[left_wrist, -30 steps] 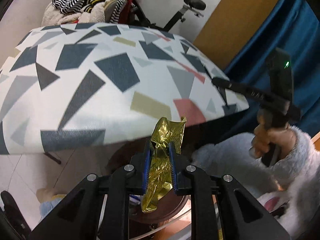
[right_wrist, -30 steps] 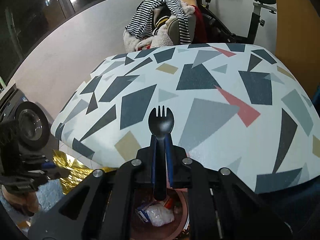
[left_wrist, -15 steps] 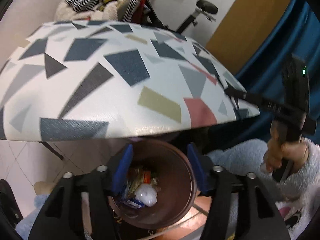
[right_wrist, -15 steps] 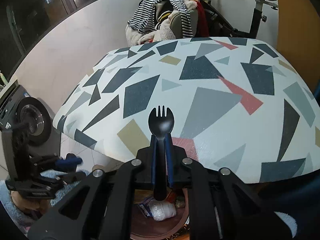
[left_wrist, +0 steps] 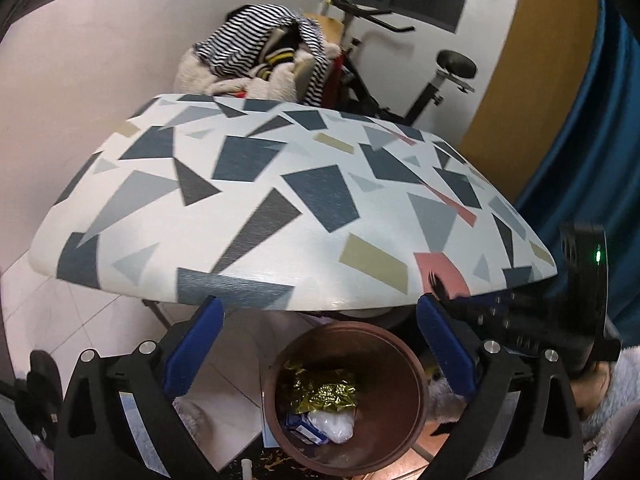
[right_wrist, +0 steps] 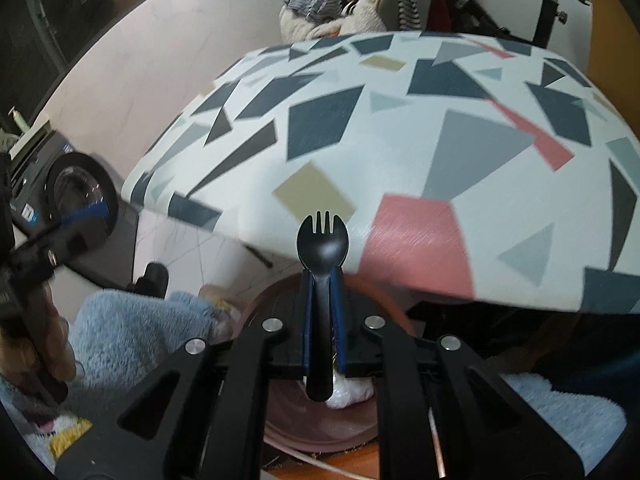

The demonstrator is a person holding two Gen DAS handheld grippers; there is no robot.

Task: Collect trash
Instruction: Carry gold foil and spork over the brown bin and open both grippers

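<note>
My left gripper (left_wrist: pixel 320 344) is wide open and empty above a brown round bin (left_wrist: pixel 404 364) that stands on the floor by the table edge. A crumpled gold foil wrapper (left_wrist: pixel 324 394) lies inside the bin on a white plastic wad (left_wrist: pixel 334 426) and a blue packet. My right gripper (right_wrist: pixel 322 280) is shut on a black plastic spork (right_wrist: pixel 322 240), held upright over the same bin (right_wrist: pixel 280 412). The right gripper also shows at the right of the left wrist view (left_wrist: pixel 520 312).
A table with a geometric patterned cloth (left_wrist: pixel 280 200) fills the middle. Behind it are a clothes pile (left_wrist: pixel 260 60) and an exercise bike (left_wrist: pixel 440 80). A washing machine (right_wrist: pixel 68 196) stands at left, a blue curtain (left_wrist: pixel 592 140) at right.
My left gripper opened and the gold wrapper dropped into the bin. My right gripper moved over the bin, still holding the spork.
</note>
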